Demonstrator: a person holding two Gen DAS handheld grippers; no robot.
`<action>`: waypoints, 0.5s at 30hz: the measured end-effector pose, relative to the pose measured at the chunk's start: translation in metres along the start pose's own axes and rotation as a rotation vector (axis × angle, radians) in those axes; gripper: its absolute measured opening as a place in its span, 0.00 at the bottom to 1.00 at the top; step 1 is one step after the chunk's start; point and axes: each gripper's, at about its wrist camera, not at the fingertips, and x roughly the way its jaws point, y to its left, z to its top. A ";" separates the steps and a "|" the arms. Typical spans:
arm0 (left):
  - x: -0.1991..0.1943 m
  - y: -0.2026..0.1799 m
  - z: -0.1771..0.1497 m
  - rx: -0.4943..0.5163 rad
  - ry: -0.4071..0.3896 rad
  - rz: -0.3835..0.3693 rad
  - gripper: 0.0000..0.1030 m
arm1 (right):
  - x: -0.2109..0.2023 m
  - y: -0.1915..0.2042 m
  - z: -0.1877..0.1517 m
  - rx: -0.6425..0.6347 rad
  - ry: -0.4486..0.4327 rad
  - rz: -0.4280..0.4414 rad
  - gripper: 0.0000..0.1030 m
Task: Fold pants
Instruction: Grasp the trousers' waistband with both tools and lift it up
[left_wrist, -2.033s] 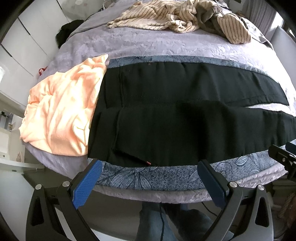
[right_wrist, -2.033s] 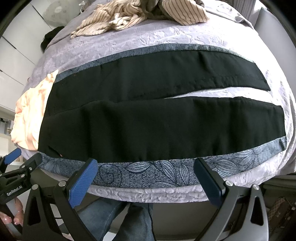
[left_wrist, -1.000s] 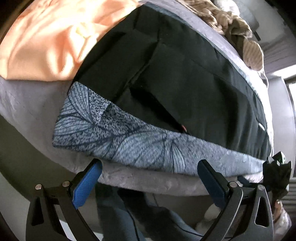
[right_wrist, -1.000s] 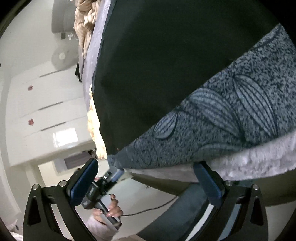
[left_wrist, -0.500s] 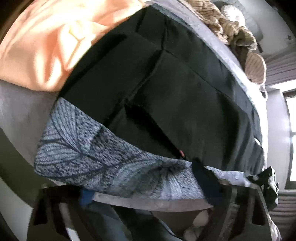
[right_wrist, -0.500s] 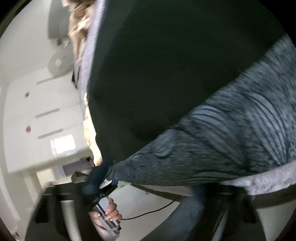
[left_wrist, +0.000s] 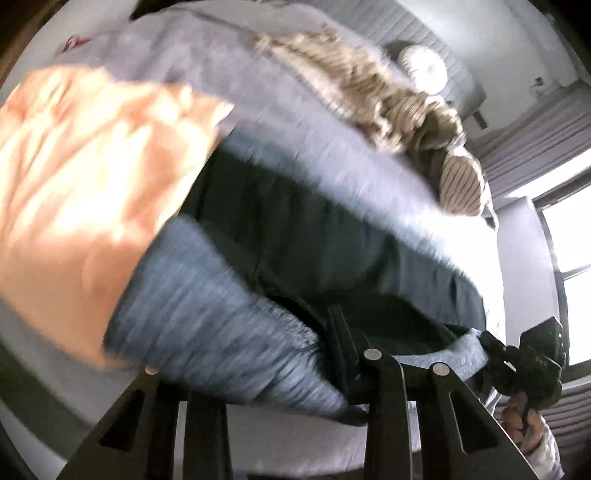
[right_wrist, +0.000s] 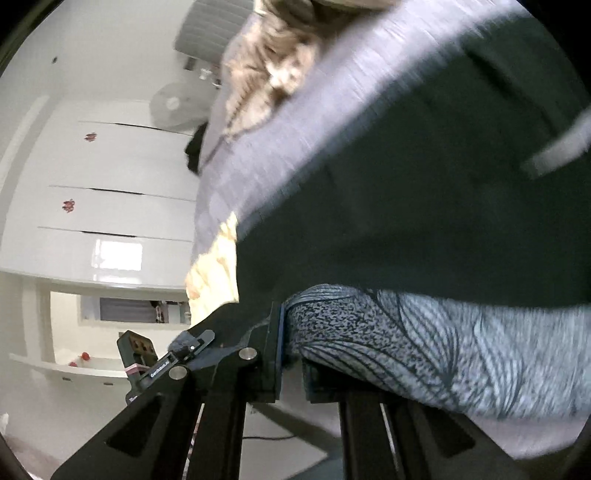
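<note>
The black pants lie flat on a grey leaf-patterned mat on the bed. My left gripper has its jaws closing tight on the mat's near edge, which is bunched and lifted. My right gripper likewise pinches that edge further along, blue pad against the cloth. Whether pants fabric is also caught is unclear. In the left wrist view the right gripper shows in a hand at the lower right. Both views are motion-blurred.
An orange garment lies by the pants' waist end. A striped beige garment is heaped at the far side of the lilac bedspread. White wardrobe doors stand beyond the bed; a bright window is at the right.
Both grippers went from wide open below the bed edge to shut on the mat's near edge. They have risen, lifting and curling that edge toward the pants.
</note>
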 end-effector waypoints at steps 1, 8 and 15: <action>0.005 -0.003 0.012 0.016 -0.016 0.006 0.33 | 0.002 0.004 0.013 -0.016 -0.005 -0.003 0.09; 0.074 0.005 0.098 0.061 -0.046 0.088 0.34 | 0.062 0.016 0.117 -0.084 0.007 -0.074 0.09; 0.139 0.022 0.119 0.060 0.059 0.089 0.39 | 0.151 -0.032 0.163 -0.010 0.064 -0.238 0.16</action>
